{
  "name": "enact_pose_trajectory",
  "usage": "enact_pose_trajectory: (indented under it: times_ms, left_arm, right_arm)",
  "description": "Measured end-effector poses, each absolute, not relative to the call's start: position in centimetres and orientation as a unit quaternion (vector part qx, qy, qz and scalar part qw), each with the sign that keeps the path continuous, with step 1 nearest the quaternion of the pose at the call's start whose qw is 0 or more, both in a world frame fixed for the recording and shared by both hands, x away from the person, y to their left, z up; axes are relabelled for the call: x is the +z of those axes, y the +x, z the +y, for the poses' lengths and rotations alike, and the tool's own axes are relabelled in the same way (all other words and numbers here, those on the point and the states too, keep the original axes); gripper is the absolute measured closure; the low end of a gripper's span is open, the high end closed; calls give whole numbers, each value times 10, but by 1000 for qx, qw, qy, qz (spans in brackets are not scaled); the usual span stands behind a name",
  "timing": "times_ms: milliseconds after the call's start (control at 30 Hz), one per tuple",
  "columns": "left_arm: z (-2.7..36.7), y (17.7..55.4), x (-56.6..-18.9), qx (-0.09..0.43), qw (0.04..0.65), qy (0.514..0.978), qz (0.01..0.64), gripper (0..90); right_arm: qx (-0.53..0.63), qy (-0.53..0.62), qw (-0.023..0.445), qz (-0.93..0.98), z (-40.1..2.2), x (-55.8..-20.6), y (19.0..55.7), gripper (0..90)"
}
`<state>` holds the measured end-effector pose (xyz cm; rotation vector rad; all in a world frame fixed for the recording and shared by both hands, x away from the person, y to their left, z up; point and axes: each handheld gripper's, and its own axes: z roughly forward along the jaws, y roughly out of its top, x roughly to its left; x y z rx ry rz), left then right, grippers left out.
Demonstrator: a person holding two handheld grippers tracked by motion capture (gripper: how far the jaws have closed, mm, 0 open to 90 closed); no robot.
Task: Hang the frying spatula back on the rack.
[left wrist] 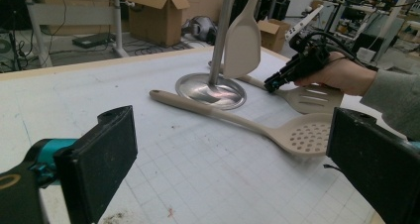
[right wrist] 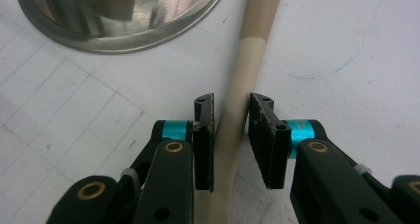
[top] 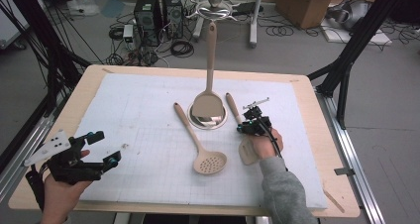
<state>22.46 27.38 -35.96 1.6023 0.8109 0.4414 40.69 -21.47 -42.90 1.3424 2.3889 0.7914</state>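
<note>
At the lower left of the high view, the left tool [top: 105,148] hovered over the white gridded mat [top: 148,115] on the pale wooden desk [top: 89,80], its jaws spread wide with nothing between them. Just left of centre lay the beige perforated silicone skimmer spoon [top: 200,144], its handle running up towards the round shiny steel base [top: 208,116] of a stand. From that stand a beige solid silicone turner [top: 209,92] hung upright at centre frame. Right of the base, the beige slotted silicone spatula [top: 240,130] lay flat on the mat, handle towards the upper left and slotted head [left wrist: 312,97] under the person's hand. The right tool [top: 241,128] sat low over that handle; in the right gripper view its jaws stood narrowly apart around the handle [right wrist: 233,115], the left pad touching it and the right pad just beside it, so the grip was not yet fully closed.
</note>
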Motion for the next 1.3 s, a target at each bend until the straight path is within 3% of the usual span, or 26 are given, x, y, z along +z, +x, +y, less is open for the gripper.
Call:
enact_pose_trajectory:
  times_ms: [533,1300]
  left_arm:
    - [275,224,-359,191,603,690,351,60]
    - [272,225,-361,191,600,694,350,60]
  right_arm:
    - [301,505,101,802,-225,-427,409,773]
    - [336,501,91,792,-249,-414,403,794]
